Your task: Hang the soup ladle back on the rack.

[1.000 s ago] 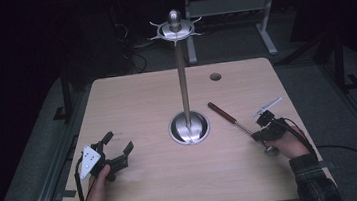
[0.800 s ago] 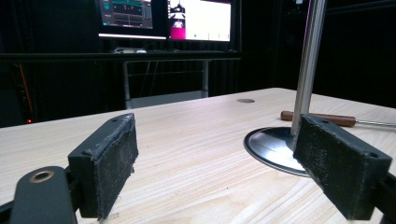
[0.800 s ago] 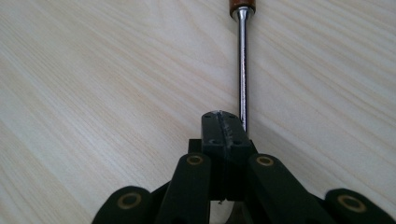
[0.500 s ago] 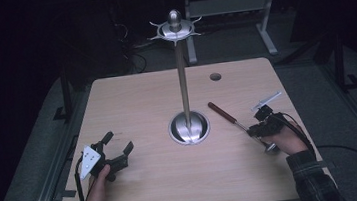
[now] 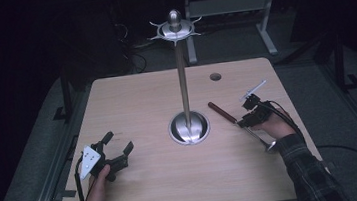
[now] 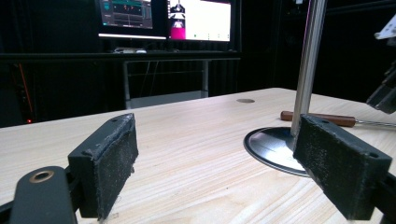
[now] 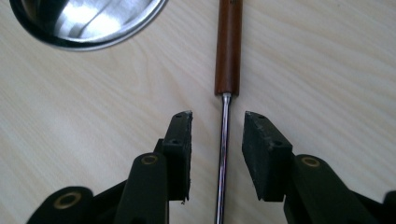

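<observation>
So the table (image 5: 132,110) is a pale wood-grain top with a small round hole (image 5: 215,76) near its far edge, and the room around it is basically black. A couple of lit monitors (image 6: 166,18) glow on a desk at the back. In the middle stands a tall steel stand (image 5: 183,80) on a shiny round base (image 7: 88,21).

Just right of that base lies a utensil (image 5: 223,112) with a brown wooden handle and a thin metal shaft. Its long axis runs diagonally, with the handle pointing toward the far-left and the shaft toward the near-right.

The right gripper (image 7: 217,128) hangs over the shaft, jaws apart on either side of it, not touching. The left gripper (image 5: 118,142) sits near the front-left, jaws spread wide with nothing between them.
</observation>
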